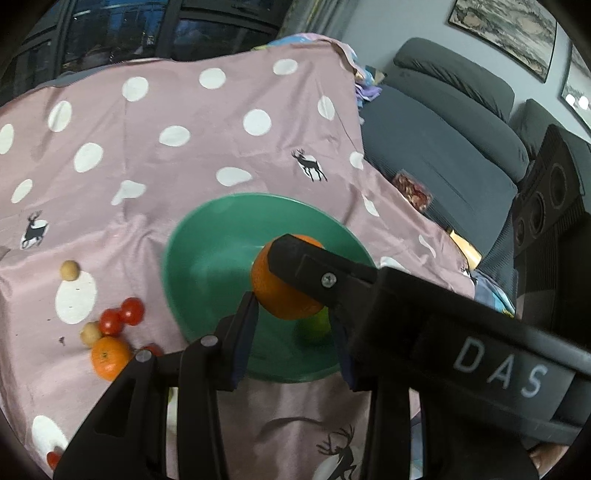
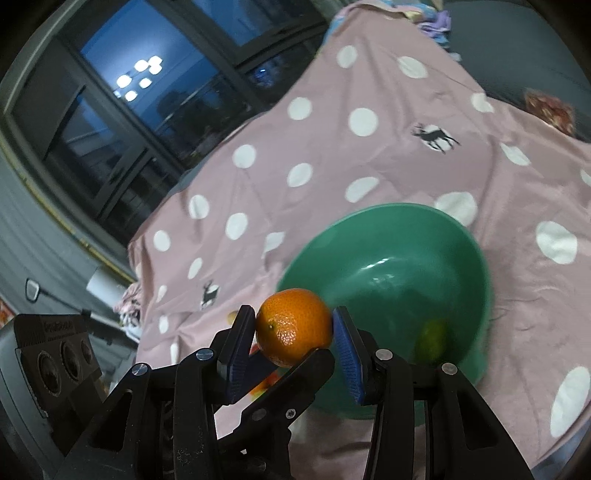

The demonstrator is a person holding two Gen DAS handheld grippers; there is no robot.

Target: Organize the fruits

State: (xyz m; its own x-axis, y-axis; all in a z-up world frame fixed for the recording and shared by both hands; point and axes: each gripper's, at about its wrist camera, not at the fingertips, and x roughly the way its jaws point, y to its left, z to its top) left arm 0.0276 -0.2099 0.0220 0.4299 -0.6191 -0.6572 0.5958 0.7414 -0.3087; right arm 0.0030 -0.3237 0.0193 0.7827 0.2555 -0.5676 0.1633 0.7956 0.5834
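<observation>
Right tool [image 2: 294, 328] is clamped on an orange mandarin [image 2: 293, 326], blue pads pressing both sides; the fruit hangs at the near rim of the green bowl [image 2: 469, 258]. Left tool [image 1: 291, 332]: its pads stand apart around that same mandarin [image 1: 284, 291], the left pad touching or nearly touching it, the right one clear of it, so it is spread and not gripping. The right tool's black finger [image 1: 317, 273] crosses the left wrist view over the fruit.

Room: dark night window [image 2: 122, 122] with ceiling-light reflections; grey sofa [image 1: 443, 147] to the right; framed pictures [image 1: 506, 29] on the wall above it.

Surface: pink cloth [image 1: 184, 147] with white polka dots and deer prints, wrinkled, draped over the table.

Bowl sits on the cloth and holds one green fruit [image 2: 432, 341], blurred.

Loose on the cloth left of the bowl: a second mandarin [image 1: 110, 358], two red tomatoes [image 1: 122, 315] touching each other, two small tan round fruits [image 1: 69, 270], one beside the tomatoes, one farther off.
</observation>
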